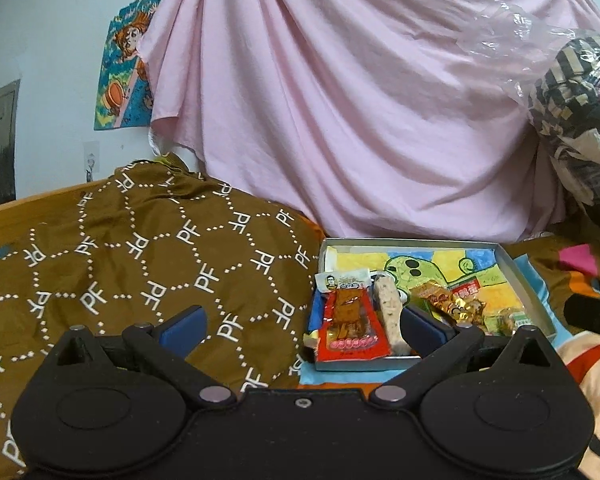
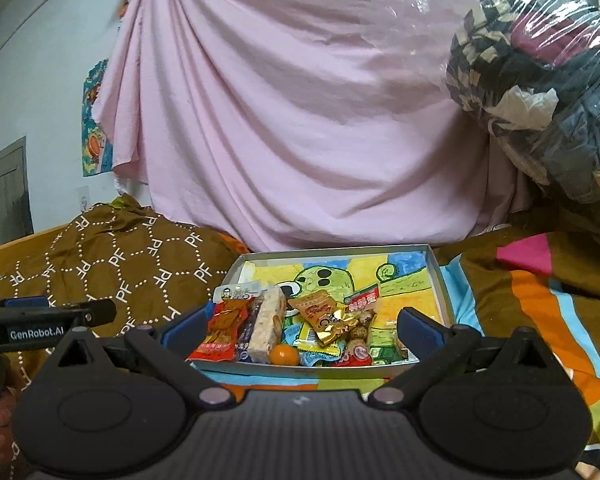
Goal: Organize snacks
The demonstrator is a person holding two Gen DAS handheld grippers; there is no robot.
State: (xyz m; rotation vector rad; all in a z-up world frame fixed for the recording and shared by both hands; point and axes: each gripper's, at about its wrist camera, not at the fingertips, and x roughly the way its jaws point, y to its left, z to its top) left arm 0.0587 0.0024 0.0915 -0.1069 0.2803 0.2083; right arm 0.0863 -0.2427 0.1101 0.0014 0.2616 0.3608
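Note:
A shallow grey box [image 2: 440,276] with a cartoon-printed floor lies on the bed and holds several snacks. Among them are a red packet [image 2: 224,328], a pale nougat bar [image 2: 266,324], a small orange ball [image 2: 285,355] and gold-wrapped sweets [image 2: 332,326]. My right gripper [image 2: 304,328] is open just in front of the box's near edge, with nothing between its fingers. My left gripper [image 1: 304,330] is open too and empty, at the box's near left corner. Its right fingertip hangs over the box beside the nougat bar [image 1: 388,312] and the red packet [image 1: 350,328]. The box rim [image 1: 532,280] shows on the right.
A brown patterned quilt [image 1: 140,248] is heaped left of the box. A pink sheet [image 2: 300,120] hangs behind. A plastic-wrapped bundle of clothes [image 2: 540,80] bulges at the right. A colourful bedspread [image 2: 540,300] lies under and right of the box. The left gripper [image 2: 48,316] shows at the right view's left edge.

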